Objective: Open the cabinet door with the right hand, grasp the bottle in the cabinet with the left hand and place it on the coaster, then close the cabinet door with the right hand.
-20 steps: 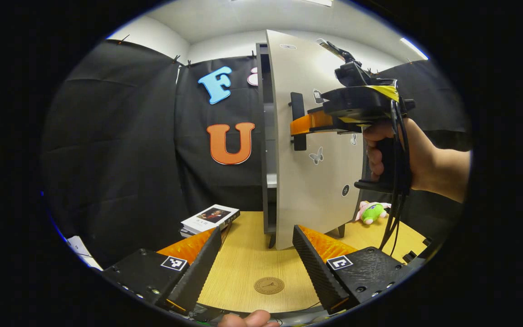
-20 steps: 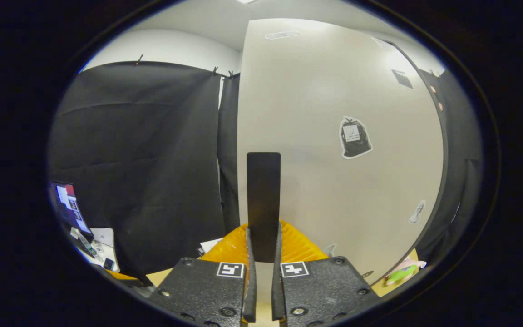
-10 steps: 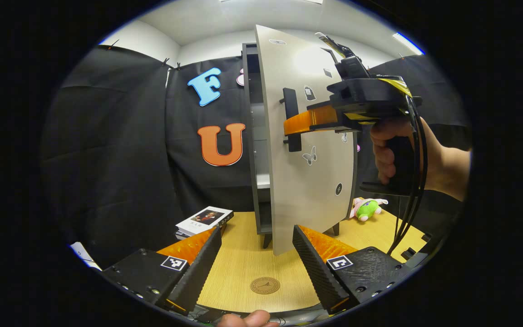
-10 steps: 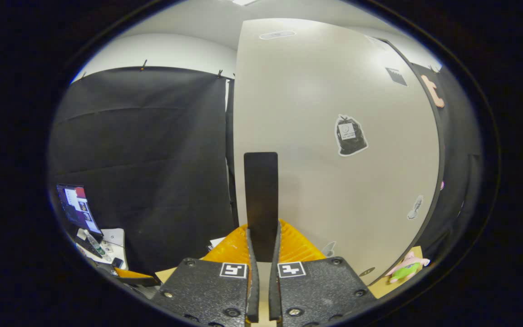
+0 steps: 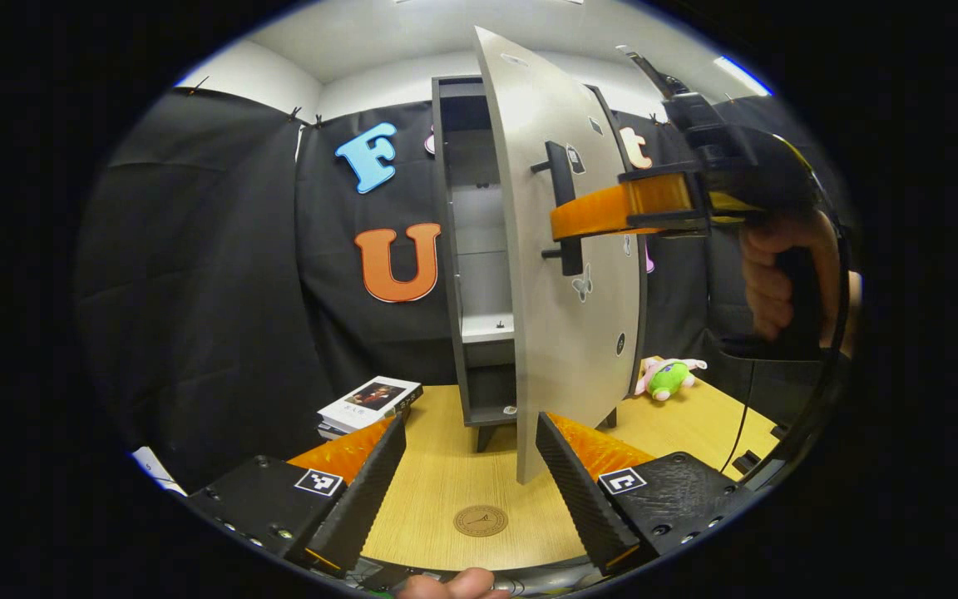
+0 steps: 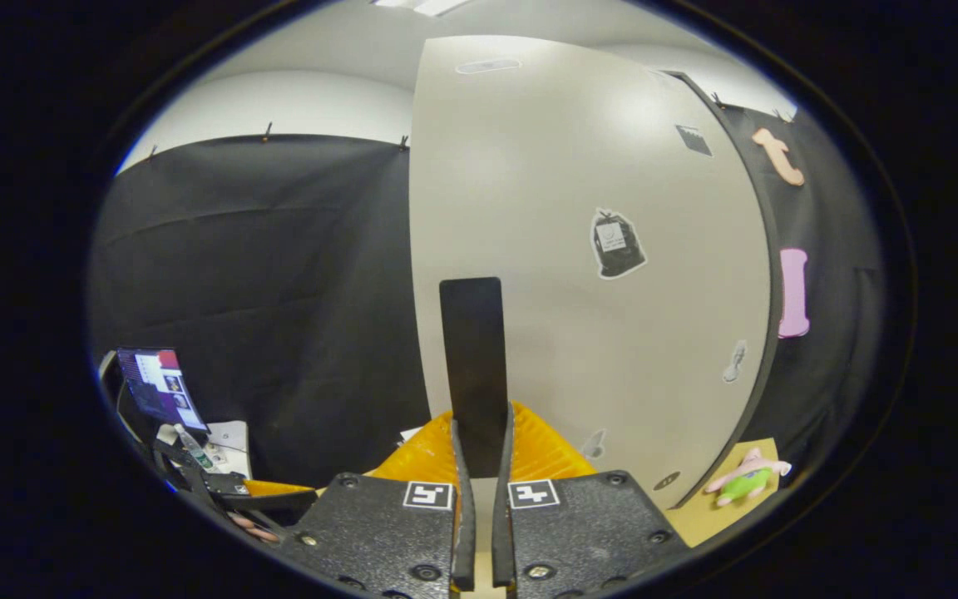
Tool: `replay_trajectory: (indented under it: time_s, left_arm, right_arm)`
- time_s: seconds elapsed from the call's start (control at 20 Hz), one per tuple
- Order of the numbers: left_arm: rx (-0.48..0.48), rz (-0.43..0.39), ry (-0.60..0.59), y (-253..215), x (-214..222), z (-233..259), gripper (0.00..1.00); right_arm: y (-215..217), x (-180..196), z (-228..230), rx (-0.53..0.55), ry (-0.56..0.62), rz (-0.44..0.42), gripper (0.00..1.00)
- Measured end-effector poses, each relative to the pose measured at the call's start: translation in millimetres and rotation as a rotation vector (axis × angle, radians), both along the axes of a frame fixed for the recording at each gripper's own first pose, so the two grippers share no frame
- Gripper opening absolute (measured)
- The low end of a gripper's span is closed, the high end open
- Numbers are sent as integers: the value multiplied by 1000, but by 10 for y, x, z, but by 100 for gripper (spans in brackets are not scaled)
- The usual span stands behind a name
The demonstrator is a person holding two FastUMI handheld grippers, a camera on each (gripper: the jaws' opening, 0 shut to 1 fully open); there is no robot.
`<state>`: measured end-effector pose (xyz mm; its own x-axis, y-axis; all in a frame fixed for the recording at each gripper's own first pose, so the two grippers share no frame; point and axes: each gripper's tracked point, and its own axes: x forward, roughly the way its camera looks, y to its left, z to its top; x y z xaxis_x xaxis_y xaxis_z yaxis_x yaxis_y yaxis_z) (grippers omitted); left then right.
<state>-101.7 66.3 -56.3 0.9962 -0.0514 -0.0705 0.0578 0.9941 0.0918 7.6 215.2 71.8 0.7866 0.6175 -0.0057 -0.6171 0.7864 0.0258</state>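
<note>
On the wooden table (image 5: pixel 454 482) we see the tall cabinet (image 5: pixel 466 249) with its door (image 5: pixel 562 333) swung partly open. Our right gripper (image 6: pixel 479 453) has its two fingers pressed tight on the dark door handle (image 6: pixel 472 366), and a hand (image 5: pixel 778 274) holds that gripper. Our left gripper (image 5: pixel 471 466) waits low over the table with its fingers wide apart and nothing between them. We cannot spot the bottle on the shelves we can see. A book (image 5: pixel 369 399) lies left of the cabinet, a green toy (image 5: pixel 669 376) lies to its right, and the small round coaster (image 5: pixel 480 521) sits on the table between the left gripper's fingers.
</note>
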Motion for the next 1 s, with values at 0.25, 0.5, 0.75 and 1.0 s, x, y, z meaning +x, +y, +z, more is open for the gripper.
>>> replay_trajectory:
  time_s: [0.25, 0.5, 0.75, 1.0]
  left_arm:
    - [2, -40, -10, -129, 33, -20, 96]
    - [-3, -80, -15, -243, 81, -44, 96]
    - [-12, -130, -22, -389, 165, -31, 96]
    - [-24, -191, -30, -601, 231, -34, 96]
  right_arm:
    - [-106, -63, -13, -8, 18, -9, 11]
    - [-192, -120, -24, -6, 27, -37, 11]
    - [-278, -203, -55, 11, 39, -79, 10]
    - [-345, -219, -62, 21, 62, -121, 7]
